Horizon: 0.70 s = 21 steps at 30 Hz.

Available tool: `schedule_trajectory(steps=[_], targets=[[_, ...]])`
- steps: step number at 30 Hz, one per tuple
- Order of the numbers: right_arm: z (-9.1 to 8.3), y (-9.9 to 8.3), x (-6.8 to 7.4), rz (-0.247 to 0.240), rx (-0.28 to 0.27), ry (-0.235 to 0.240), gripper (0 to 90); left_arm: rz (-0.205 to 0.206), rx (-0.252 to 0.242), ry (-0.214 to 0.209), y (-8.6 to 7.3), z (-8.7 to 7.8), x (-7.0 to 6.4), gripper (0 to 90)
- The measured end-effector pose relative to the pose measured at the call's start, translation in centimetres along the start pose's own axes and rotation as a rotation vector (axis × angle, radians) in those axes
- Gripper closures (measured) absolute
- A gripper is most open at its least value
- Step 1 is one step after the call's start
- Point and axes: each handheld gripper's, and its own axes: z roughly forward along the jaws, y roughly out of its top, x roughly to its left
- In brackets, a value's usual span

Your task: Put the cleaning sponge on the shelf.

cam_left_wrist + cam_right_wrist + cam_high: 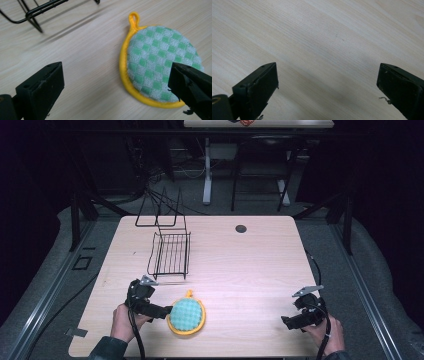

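— Ahead of the left gripper, what to enter?

— Round pot holder, green-and-white check, yellow binding, yellow loop at the far side. Flat on the table, just off the jaw tips in the high view.

— Seen along the jaws?

— Pot holder mostly toward the one jaw, lower edge passing under that jaw's tip; bare wood before the other. Touching or just above — cannot tell.

— State of that tool?

— Jaws spread wide, nothing between them gripped. Held by a hand at the near table edge.

— Beyond it?

— Black wire rack, past the gripper and slightly to its side, well clear of the pot holder; corner of the same rack at the far edge of the left gripper view.

— Right gripper?

— Well apart from the pot holder, across the table. Jaws spread wide — empty, plain wood grain ahead. Held by the other hand near the table's front corner.
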Motion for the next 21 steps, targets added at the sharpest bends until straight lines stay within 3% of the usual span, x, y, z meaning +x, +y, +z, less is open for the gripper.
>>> schedule_trajectory(steps=[4,7,11,15,17,21], targets=[[0.0,0.1,0.0,0.001,-0.003,0.005,3.2,0.020,0.017,-0.017,0.5,0.8,-0.5,0.3],[0.1,0.0,0.0,0.002,-0.004,0.003,3.2,0.016,0.023,-0.018,0.6,1.2,-0.5,0.0],[0.0,0.1,0.0,-0.001,0.000,0.005,3.3,0.004,0.032,-0.052,0.5,1.5,-0.6,2.5],[0.0,0.1,0.0,-0.003,-0.002,0.005,3.4,0.008,0.050,-0.090,0.4,2.0,-0.8,15.0],[0.0,0.1,0.0,0.000,-0.007,0.003,3.4,0.010,0.061,-0.095,0.4,2.3,-0.9,17.4],[0.1,0.1,0.0,0.000,-0.012,0.002,3.4,0.010,0.078,-0.104,0.3,2.9,-1.2,31.4]])
